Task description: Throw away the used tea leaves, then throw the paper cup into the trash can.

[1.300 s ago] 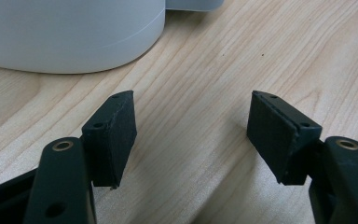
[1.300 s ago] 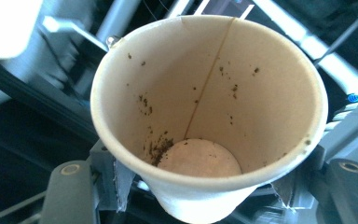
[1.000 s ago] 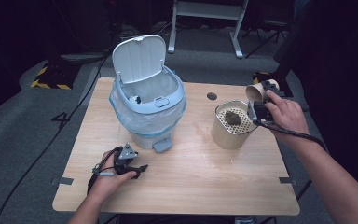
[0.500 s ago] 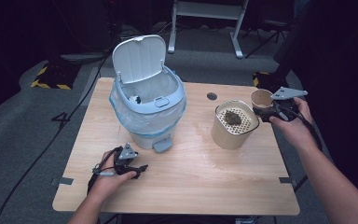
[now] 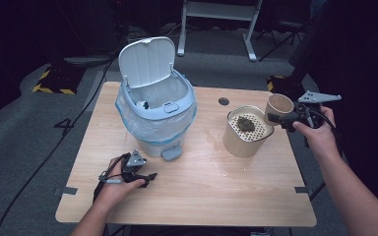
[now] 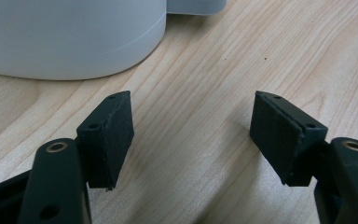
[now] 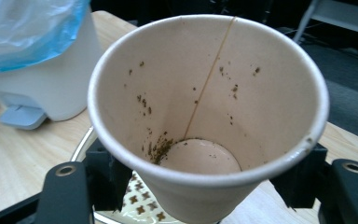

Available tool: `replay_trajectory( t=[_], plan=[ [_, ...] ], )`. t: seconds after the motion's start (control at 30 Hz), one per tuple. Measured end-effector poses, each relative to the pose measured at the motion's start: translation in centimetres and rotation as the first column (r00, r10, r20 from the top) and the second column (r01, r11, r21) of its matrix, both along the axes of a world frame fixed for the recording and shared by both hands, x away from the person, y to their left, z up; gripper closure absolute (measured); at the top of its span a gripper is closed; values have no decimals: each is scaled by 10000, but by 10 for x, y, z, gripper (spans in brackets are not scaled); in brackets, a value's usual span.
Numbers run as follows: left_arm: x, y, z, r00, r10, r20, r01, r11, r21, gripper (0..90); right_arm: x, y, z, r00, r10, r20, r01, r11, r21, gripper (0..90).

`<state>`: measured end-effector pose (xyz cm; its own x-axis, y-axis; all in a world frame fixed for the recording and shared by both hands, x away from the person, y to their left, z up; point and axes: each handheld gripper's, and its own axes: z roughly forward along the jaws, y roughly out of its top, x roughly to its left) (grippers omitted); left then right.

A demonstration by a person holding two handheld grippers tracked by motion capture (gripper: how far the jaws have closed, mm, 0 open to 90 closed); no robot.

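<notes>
Right gripper [image 5: 275,118] clamped on paper cup [image 5: 278,107], held tilted above table [image 5: 216,187] at far right, just right of tan strainer canister [image 5: 246,132]. Dark flecks stuck inside cup; dark clump lying on canister's perforated top. Left gripper [image 5: 150,177] rested on near left of table, jaws apart, nothing between, close to pedal bin [image 5: 156,118], lid up.
</notes>
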<state>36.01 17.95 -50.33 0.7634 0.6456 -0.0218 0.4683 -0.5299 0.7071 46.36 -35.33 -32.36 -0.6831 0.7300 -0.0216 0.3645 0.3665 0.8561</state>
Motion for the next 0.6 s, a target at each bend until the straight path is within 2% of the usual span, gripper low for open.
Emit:
replay_trajectory(
  t=[0.43, 0.6],
  plan=[
    [0, 0, 0, 10000, 14, 0, -14, 10000, 2, 301, 0, 14, 22, 9963, 848, 130, -846, 9963, -114, 320],
    [1, -1, 0, 9996, -261, -71, 261, 9996, 68, 233, 3, 27, 33, 9918, 1258, 222, -1252, 9918, -255, 320]
  ],
)
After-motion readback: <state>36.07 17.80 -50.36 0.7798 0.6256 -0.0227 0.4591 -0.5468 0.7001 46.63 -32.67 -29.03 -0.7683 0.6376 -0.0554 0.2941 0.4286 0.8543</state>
